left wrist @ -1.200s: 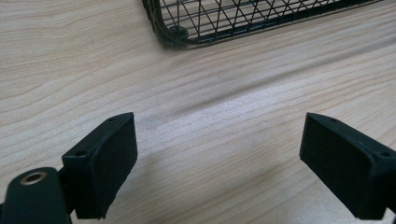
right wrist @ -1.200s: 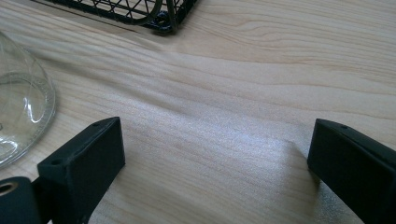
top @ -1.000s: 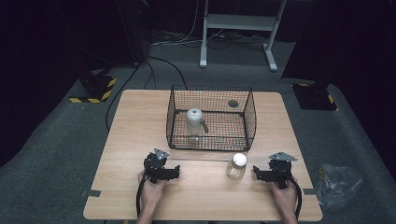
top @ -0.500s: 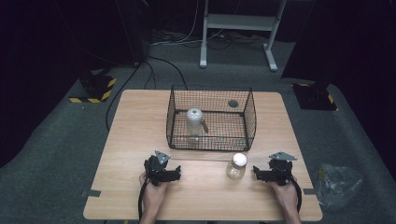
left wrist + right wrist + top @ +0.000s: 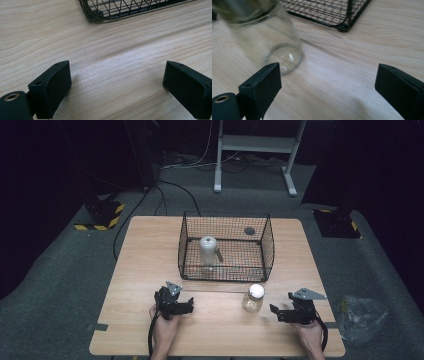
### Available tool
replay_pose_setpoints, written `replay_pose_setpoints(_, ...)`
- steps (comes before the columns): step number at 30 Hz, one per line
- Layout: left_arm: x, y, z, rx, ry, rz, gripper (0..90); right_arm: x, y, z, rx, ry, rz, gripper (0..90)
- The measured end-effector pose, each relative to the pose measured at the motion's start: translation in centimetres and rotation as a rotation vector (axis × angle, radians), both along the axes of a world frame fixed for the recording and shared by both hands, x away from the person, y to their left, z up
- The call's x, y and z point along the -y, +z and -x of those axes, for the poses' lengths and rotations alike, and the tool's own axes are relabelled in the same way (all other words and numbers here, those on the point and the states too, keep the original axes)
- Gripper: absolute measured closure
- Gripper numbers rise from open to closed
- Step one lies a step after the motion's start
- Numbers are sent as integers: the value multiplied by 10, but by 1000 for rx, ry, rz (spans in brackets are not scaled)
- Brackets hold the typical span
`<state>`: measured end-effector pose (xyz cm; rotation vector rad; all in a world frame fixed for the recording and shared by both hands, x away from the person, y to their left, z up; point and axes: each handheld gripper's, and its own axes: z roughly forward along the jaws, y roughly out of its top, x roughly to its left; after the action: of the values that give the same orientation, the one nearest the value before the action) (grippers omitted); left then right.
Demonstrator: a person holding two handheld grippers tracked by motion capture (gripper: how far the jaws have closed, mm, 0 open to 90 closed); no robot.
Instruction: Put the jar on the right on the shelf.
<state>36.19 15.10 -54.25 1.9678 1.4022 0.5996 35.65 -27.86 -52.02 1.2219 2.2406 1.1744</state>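
Observation:
A clear glass jar (image 5: 254, 297) with a white lid stands on the wooden table (image 5: 145, 250), in front of a black wire basket (image 5: 225, 266). Inside the basket stands a white-capped bottle (image 5: 208, 251). My left gripper (image 5: 189, 305) lies left of the jar and points right. Its jaws have just been opening and stand open over bare wood (image 5: 117, 75), the basket's corner (image 5: 100, 12) ahead of them. My right gripper (image 5: 274, 312) is right of the jar and points left. Its jaws have just been closing a little but are still open, with nothing between them (image 5: 328, 75). The jar (image 5: 274, 42) stands beyond its left jaw.
A small dark disc (image 5: 249, 230) lies in the basket's far right corner. On the floor are a crumpled plastic bag (image 5: 362, 317) to the right, a yellow-and-black striped block (image 5: 102, 215) to the left, and a white frame's legs (image 5: 255, 150) behind. The basket's corner (image 5: 344, 25) is ahead of my right gripper.
My right gripper has shifted a little to the right and toward the near edge. My left gripper, the jar and the basket have stayed in place.

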Motion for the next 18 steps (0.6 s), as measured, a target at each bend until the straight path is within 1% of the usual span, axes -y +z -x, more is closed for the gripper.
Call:
replay_pose_setpoints(4,0,0,0,0,1,1,83,-7,1,9,14,32,-19,85)
replay_pose_setpoints(8,0,0,0,0,4,0,82,-15,2,14,28,53,-39,102)
replay_pose_setpoints(11,0,0,0,0,4,0,82,-21,1,15,24,68,-47,110)
replay_pose_setpoints(18,0,0,0,-1,5,-1,82,-34,2,13,33,97,-67,130)
